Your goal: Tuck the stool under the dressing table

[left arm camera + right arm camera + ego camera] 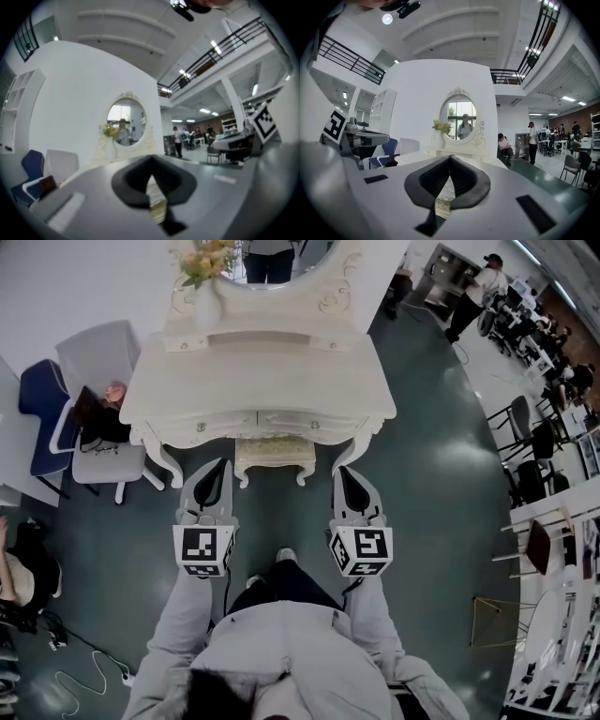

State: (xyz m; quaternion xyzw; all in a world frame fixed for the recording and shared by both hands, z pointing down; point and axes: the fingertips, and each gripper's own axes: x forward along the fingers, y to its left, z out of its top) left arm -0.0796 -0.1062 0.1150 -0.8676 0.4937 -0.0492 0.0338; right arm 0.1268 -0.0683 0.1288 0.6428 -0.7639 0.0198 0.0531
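Observation:
The cream dressing table (262, 371) stands ahead with its oval mirror (458, 116) and a vase of yellow flowers (208, 282). The cushioned stool (275, 457) stands between the table's front legs, its back part under the top. My left gripper (222, 467) hangs shut just left of the stool, apart from it and holding nothing. To the stool's right, my right gripper (344, 472) is likewise shut and empty. In both gripper views the patterned cushion (157, 206) (442, 204) shows through the gap below the closed jaws of the left gripper (151, 160) and the right gripper (450, 158).
A grey chair (98, 362) and a blue chair (37, 399) stand left of the table. Cables (84, 671) lie on the floor at lower left. Desks, dark chairs (530, 442) and people fill the right side, with a gold wire frame (492, 620) on the floor.

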